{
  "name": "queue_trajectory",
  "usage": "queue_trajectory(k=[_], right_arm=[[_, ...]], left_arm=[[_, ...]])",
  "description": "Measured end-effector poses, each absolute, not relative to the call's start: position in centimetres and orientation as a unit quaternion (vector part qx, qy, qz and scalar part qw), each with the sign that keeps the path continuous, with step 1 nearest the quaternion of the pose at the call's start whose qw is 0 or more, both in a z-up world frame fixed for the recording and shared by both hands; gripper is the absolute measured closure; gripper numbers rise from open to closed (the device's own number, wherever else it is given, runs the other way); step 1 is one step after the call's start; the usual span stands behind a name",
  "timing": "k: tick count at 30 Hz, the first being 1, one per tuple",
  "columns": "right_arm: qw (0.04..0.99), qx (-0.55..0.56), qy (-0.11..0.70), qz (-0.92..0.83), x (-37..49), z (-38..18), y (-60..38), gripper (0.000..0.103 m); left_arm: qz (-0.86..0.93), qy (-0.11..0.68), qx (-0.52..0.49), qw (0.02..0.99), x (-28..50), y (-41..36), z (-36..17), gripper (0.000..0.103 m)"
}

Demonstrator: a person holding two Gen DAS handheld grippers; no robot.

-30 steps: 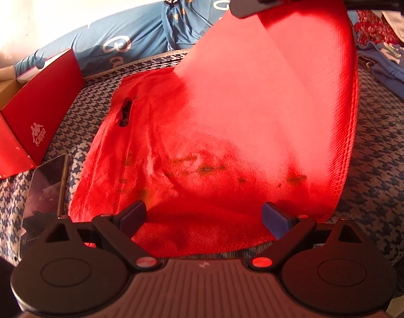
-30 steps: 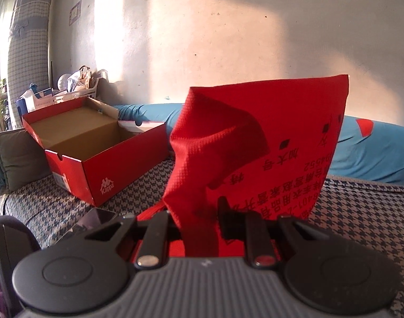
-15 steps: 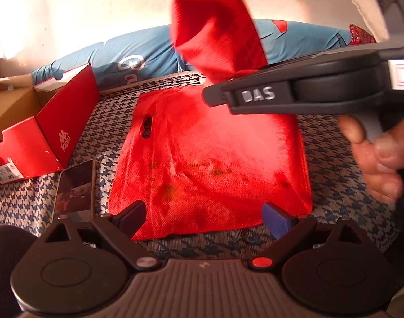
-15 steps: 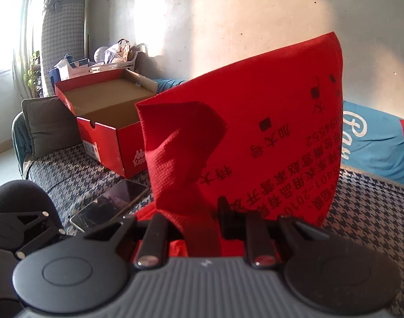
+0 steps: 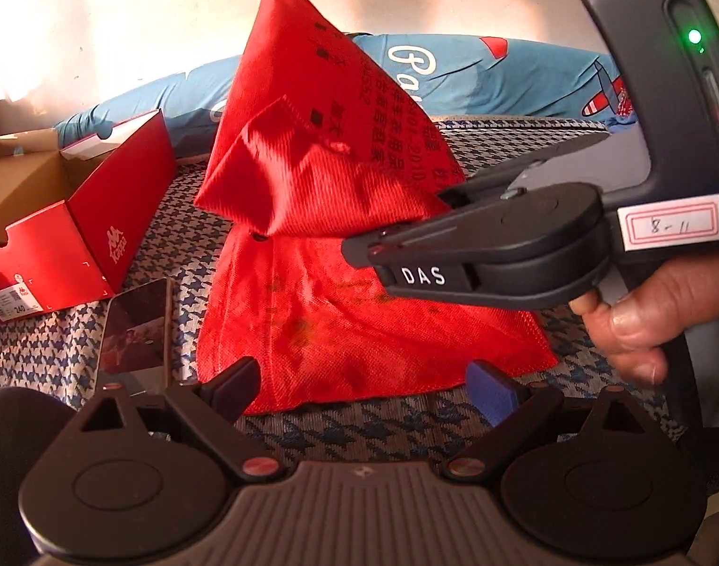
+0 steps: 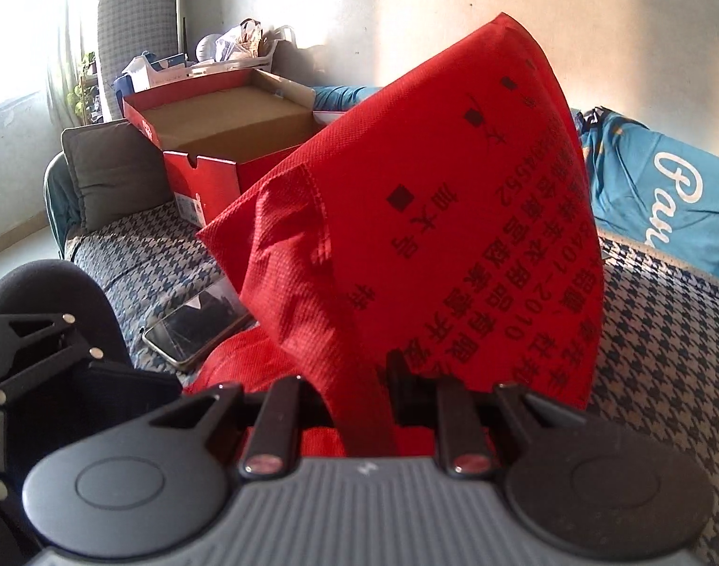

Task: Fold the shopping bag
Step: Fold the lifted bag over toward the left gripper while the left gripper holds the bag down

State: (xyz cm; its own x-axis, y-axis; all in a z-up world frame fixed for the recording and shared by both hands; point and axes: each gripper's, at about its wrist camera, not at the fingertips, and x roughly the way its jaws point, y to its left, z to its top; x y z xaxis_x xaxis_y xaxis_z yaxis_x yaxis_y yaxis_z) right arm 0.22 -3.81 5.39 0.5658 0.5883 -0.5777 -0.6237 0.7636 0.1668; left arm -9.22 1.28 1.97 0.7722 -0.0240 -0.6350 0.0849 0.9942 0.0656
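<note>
While right gripper pinches shopping bag, left gripper released, shoebox lidless.

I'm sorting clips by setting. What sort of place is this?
Probably a lived-in room at home, likely a bedroom or sitting room. The bag lies on a houndstooth-covered couch or bed, with a cushion, an open shoebox and a phone on it.

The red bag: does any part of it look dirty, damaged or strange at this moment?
Yes. The red bag has dark greenish stains on the panel lying flat on the houndstooth cover. The part raised by the right gripper is bunched and uneven, not a clean fold. No tear is visible.
</note>
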Motion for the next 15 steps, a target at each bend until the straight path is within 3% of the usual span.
queue_trajectory(k=[15], right_arm=[[0.872,-0.032,0.351,0.339,1.1,2.9,-2.4,0.086]], left_arm=[[-0.029,0.328,0.044,0.943,-9.8,1.6,2.4,0.008]])
